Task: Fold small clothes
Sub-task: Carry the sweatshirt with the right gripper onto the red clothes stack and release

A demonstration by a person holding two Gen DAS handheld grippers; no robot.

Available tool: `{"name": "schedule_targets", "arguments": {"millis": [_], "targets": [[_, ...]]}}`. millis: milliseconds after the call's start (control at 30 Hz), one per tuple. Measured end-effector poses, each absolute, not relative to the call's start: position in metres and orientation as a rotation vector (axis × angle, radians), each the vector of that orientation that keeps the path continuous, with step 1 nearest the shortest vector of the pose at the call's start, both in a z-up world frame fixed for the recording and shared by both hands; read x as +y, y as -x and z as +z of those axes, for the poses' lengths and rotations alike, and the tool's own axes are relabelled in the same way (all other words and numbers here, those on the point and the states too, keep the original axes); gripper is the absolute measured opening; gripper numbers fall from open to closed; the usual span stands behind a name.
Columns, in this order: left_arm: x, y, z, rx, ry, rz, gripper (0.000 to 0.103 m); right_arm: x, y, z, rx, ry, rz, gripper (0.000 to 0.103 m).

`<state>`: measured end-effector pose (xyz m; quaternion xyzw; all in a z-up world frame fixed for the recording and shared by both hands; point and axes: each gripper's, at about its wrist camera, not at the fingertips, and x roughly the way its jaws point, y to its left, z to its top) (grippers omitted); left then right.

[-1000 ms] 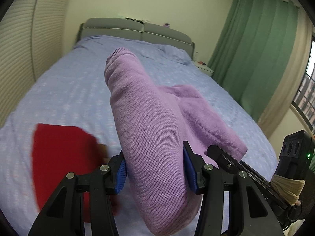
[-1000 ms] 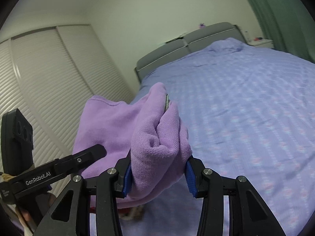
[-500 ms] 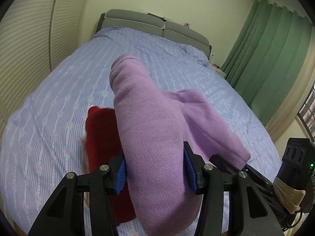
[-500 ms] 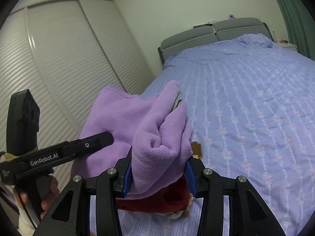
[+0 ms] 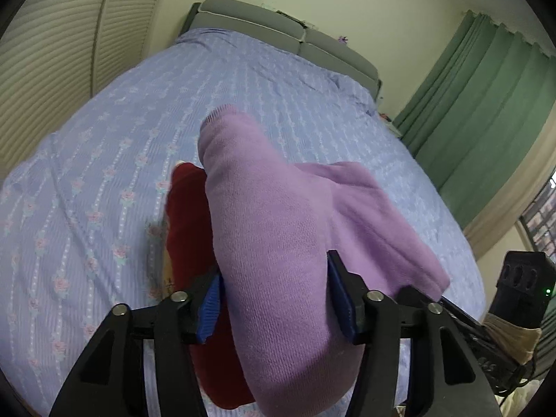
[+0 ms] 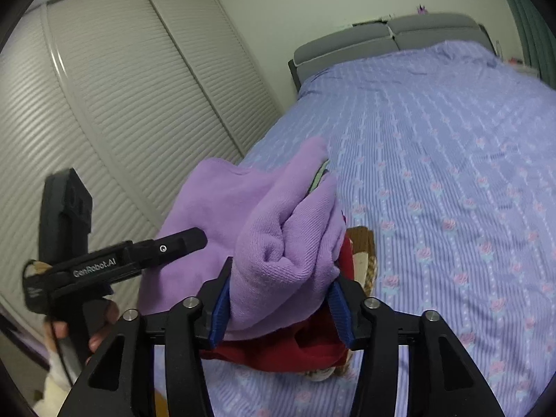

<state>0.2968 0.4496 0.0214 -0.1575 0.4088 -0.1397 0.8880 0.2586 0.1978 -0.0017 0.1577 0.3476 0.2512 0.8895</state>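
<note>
A folded purple knit garment hangs in the air between both grippers above the bed. My left gripper is shut on one thick bunched end of it. My right gripper is shut on the other end. The right gripper's body also shows at the lower right of the left wrist view; the left one shows at the left of the right wrist view. Under the purple garment a folded red garment lies on the bed, also seen in the right wrist view.
The bed has a lilac flowered cover and a grey headboard. A brown and cream item lies under the red garment. White louvred wardrobe doors stand left of the bed, green curtains on the right.
Both grippers have carried the purple garment leftwards over the bed, so it now hangs above the red garment. Both grips have held.
</note>
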Motion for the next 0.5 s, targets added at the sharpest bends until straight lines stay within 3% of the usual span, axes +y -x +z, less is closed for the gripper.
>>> {"name": "schedule_targets", "arguments": {"millis": [67,200,300,400,467,500], "targets": [[0.447,-0.295,0.026,0.843,0.307,-0.246,0.063,0.19,-0.254,-0.002,0.729,-0.355,0.55,0.053],[0.44,-0.286,0.047,0.771,0.211,-0.079,0.063,0.165,-0.237,0.012,0.647,-0.384,0.48,0.071],[0.43,-0.272,0.07,0.717,0.202,-0.009,0.069,0.149,-0.223,0.024,0.591,-0.323,0.457,0.072],[0.402,-0.253,0.09,0.675,0.137,0.053,0.079,0.129,-0.211,0.035,0.546,-0.232,0.392,0.085],[0.375,-0.235,0.099,0.624,0.095,0.056,0.098,0.111,-0.206,0.041,0.52,-0.197,0.351,0.09],[0.362,-0.227,0.101,0.608,0.075,0.062,0.101,0.099,-0.204,0.044,0.523,-0.166,0.327,0.092]]}}
